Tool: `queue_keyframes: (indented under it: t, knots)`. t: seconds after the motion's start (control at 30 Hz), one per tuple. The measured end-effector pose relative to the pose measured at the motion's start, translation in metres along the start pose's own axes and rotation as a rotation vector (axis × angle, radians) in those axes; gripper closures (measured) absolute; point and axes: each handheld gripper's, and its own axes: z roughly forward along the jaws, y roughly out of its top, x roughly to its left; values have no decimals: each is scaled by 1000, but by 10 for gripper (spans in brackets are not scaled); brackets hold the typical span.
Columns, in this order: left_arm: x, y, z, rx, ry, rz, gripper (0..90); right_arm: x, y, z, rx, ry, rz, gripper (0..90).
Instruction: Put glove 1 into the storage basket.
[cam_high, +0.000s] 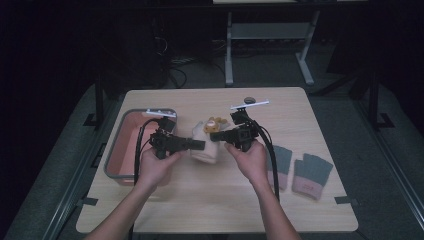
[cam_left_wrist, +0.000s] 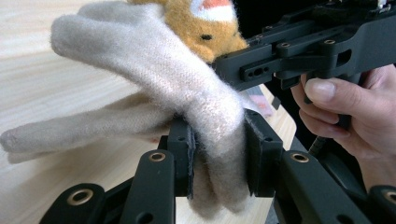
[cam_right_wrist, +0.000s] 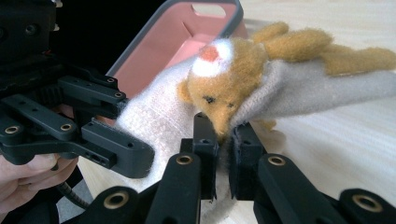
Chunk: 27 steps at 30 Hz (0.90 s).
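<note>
The cream knitted glove (cam_left_wrist: 177, 88) with a small orange plush animal (cam_right_wrist: 229, 79) on it hangs between my two grippers, lifted off the table (cam_high: 215, 200). My left gripper (cam_left_wrist: 218, 156) is clamped on a folded bunch of the glove's fabric — the wool bulges out above and below the pads, and two loose fingers of the glove trail away to the left of my jaws. My right gripper (cam_right_wrist: 224, 154) has its jaws nearly together, pinching a thin edge of the same glove just under the plush animal's face. In the high view the two grippers point at each other, left (cam_high: 197, 145) and right (cam_high: 217, 136), with the glove bunched between their tips and my hands (cam_high: 250, 160) gripping the handles behind them.

Beyond my left gripper, on its outer side, sits a grey-rimmed tray (cam_high: 117, 150) with a pink inside; in the right gripper view its corner rises just behind the plush animal. Out past my right hand, well apart from the held glove, a pair of grey fingerless gloves with pink cuffs (cam_high: 312, 175) lies flat on the table — one partly under the gripper's cable.
</note>
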Motion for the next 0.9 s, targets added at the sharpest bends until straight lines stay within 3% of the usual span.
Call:
queue_keyframes:
  t: [0.63,0.9]
  knots:
    - [1,27,-56,-76,18,42,681,41,48,5,-36,34,-58,836]
    - [10,27,-88,-109,40,31,681,62,68,24,-17,65,-81,835]
